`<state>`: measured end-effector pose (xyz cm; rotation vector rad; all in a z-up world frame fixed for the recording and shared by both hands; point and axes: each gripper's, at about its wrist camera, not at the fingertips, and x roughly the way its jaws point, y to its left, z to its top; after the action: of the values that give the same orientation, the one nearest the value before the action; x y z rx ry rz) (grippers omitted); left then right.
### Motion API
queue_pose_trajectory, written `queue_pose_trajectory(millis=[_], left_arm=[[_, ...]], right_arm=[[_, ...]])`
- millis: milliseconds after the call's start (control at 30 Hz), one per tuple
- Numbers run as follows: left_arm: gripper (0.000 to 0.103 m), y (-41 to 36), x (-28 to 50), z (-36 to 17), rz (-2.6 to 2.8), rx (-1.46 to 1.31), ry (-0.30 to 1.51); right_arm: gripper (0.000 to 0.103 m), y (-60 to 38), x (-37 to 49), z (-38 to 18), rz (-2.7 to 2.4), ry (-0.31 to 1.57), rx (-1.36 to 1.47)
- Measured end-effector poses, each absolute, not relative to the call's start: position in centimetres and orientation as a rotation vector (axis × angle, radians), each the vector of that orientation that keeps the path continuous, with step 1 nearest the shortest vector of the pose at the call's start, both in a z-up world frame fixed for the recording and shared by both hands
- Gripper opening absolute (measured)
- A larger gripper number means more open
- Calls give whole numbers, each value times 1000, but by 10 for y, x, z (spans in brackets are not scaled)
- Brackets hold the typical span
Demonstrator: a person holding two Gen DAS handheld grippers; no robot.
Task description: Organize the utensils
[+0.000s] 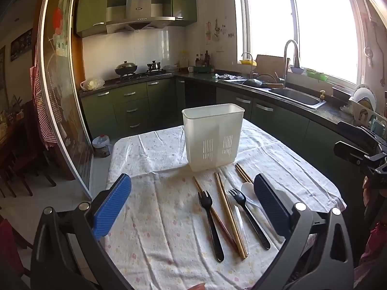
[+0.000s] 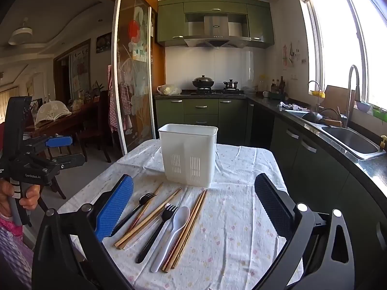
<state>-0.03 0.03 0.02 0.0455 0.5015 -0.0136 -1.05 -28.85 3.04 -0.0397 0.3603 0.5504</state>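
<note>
Here the white holder [image 2: 189, 153] stands upright at the centre of the frame on the cloth-covered table [image 2: 241, 229], set back from its far edge. Just before it lie the chopsticks [image 2: 191, 224], two black forks [image 2: 157, 232] and a white spoon [image 2: 173, 234], spread lower centre. Bare cloth lies open to the lower right. The right gripper [image 2: 193, 207] and left gripper [image 1: 192, 205] both hover with fingers wide apart, gripping nothing.

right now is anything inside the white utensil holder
Nothing rises above the rim of the white utensil holder, and its upper inside looks bare. Its walls hide the bottom, so that part cannot be seen.
</note>
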Motion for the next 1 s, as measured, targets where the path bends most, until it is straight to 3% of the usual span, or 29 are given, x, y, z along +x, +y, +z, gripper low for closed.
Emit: queue_pose_trajectory(millis=[1000], left_arm=[[96,0,-1,0,-19,40,506]], right_arm=[[99,-288,-11,30,552,357,-42]])
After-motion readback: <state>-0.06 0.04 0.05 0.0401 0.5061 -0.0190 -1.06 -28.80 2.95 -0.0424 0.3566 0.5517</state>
